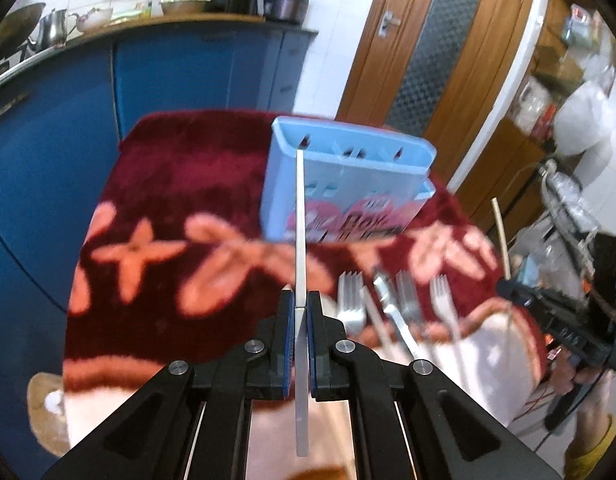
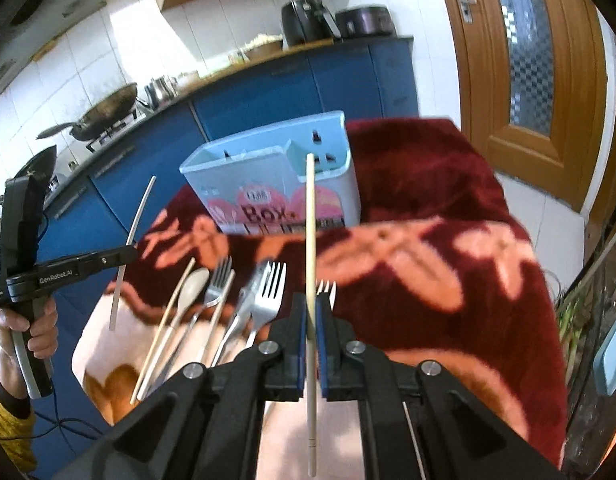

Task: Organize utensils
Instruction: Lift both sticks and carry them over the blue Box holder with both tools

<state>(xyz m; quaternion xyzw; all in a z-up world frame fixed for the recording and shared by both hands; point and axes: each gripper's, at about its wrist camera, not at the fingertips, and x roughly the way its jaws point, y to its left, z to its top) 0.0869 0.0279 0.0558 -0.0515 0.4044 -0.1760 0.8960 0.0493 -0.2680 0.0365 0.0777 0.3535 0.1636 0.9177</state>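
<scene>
My left gripper (image 1: pixel 300 300) is shut on a pale grey chopstick (image 1: pixel 300 220) that points up and forward toward the light blue utensil box (image 1: pixel 347 184). My right gripper (image 2: pixel 311 304) is shut on a wooden chopstick (image 2: pixel 310 232), held the same way in front of the utensil box (image 2: pixel 276 188). Both chopsticks hang above the table, short of the box. Loose forks (image 1: pixel 351 304) lie on the red flowered blanket (image 1: pixel 180 184). The right wrist view shows the pile with a spoon (image 2: pixel 194 284), forks (image 2: pixel 272 292) and more chopsticks. Each view shows the other gripper at its edge: right gripper (image 1: pixel 503 286), left gripper (image 2: pixel 128 254).
Blue kitchen cabinets (image 2: pixel 268 92) stand behind the table, with a wok (image 2: pixel 104 114), a kettle and an air fryer (image 2: pixel 304 20) on the counter. A wooden door (image 1: pixel 435 52) and cluttered shelves (image 1: pixel 567 92) are to the right. A hand in a yellow sleeve (image 2: pixel 12 412) holds the left gripper.
</scene>
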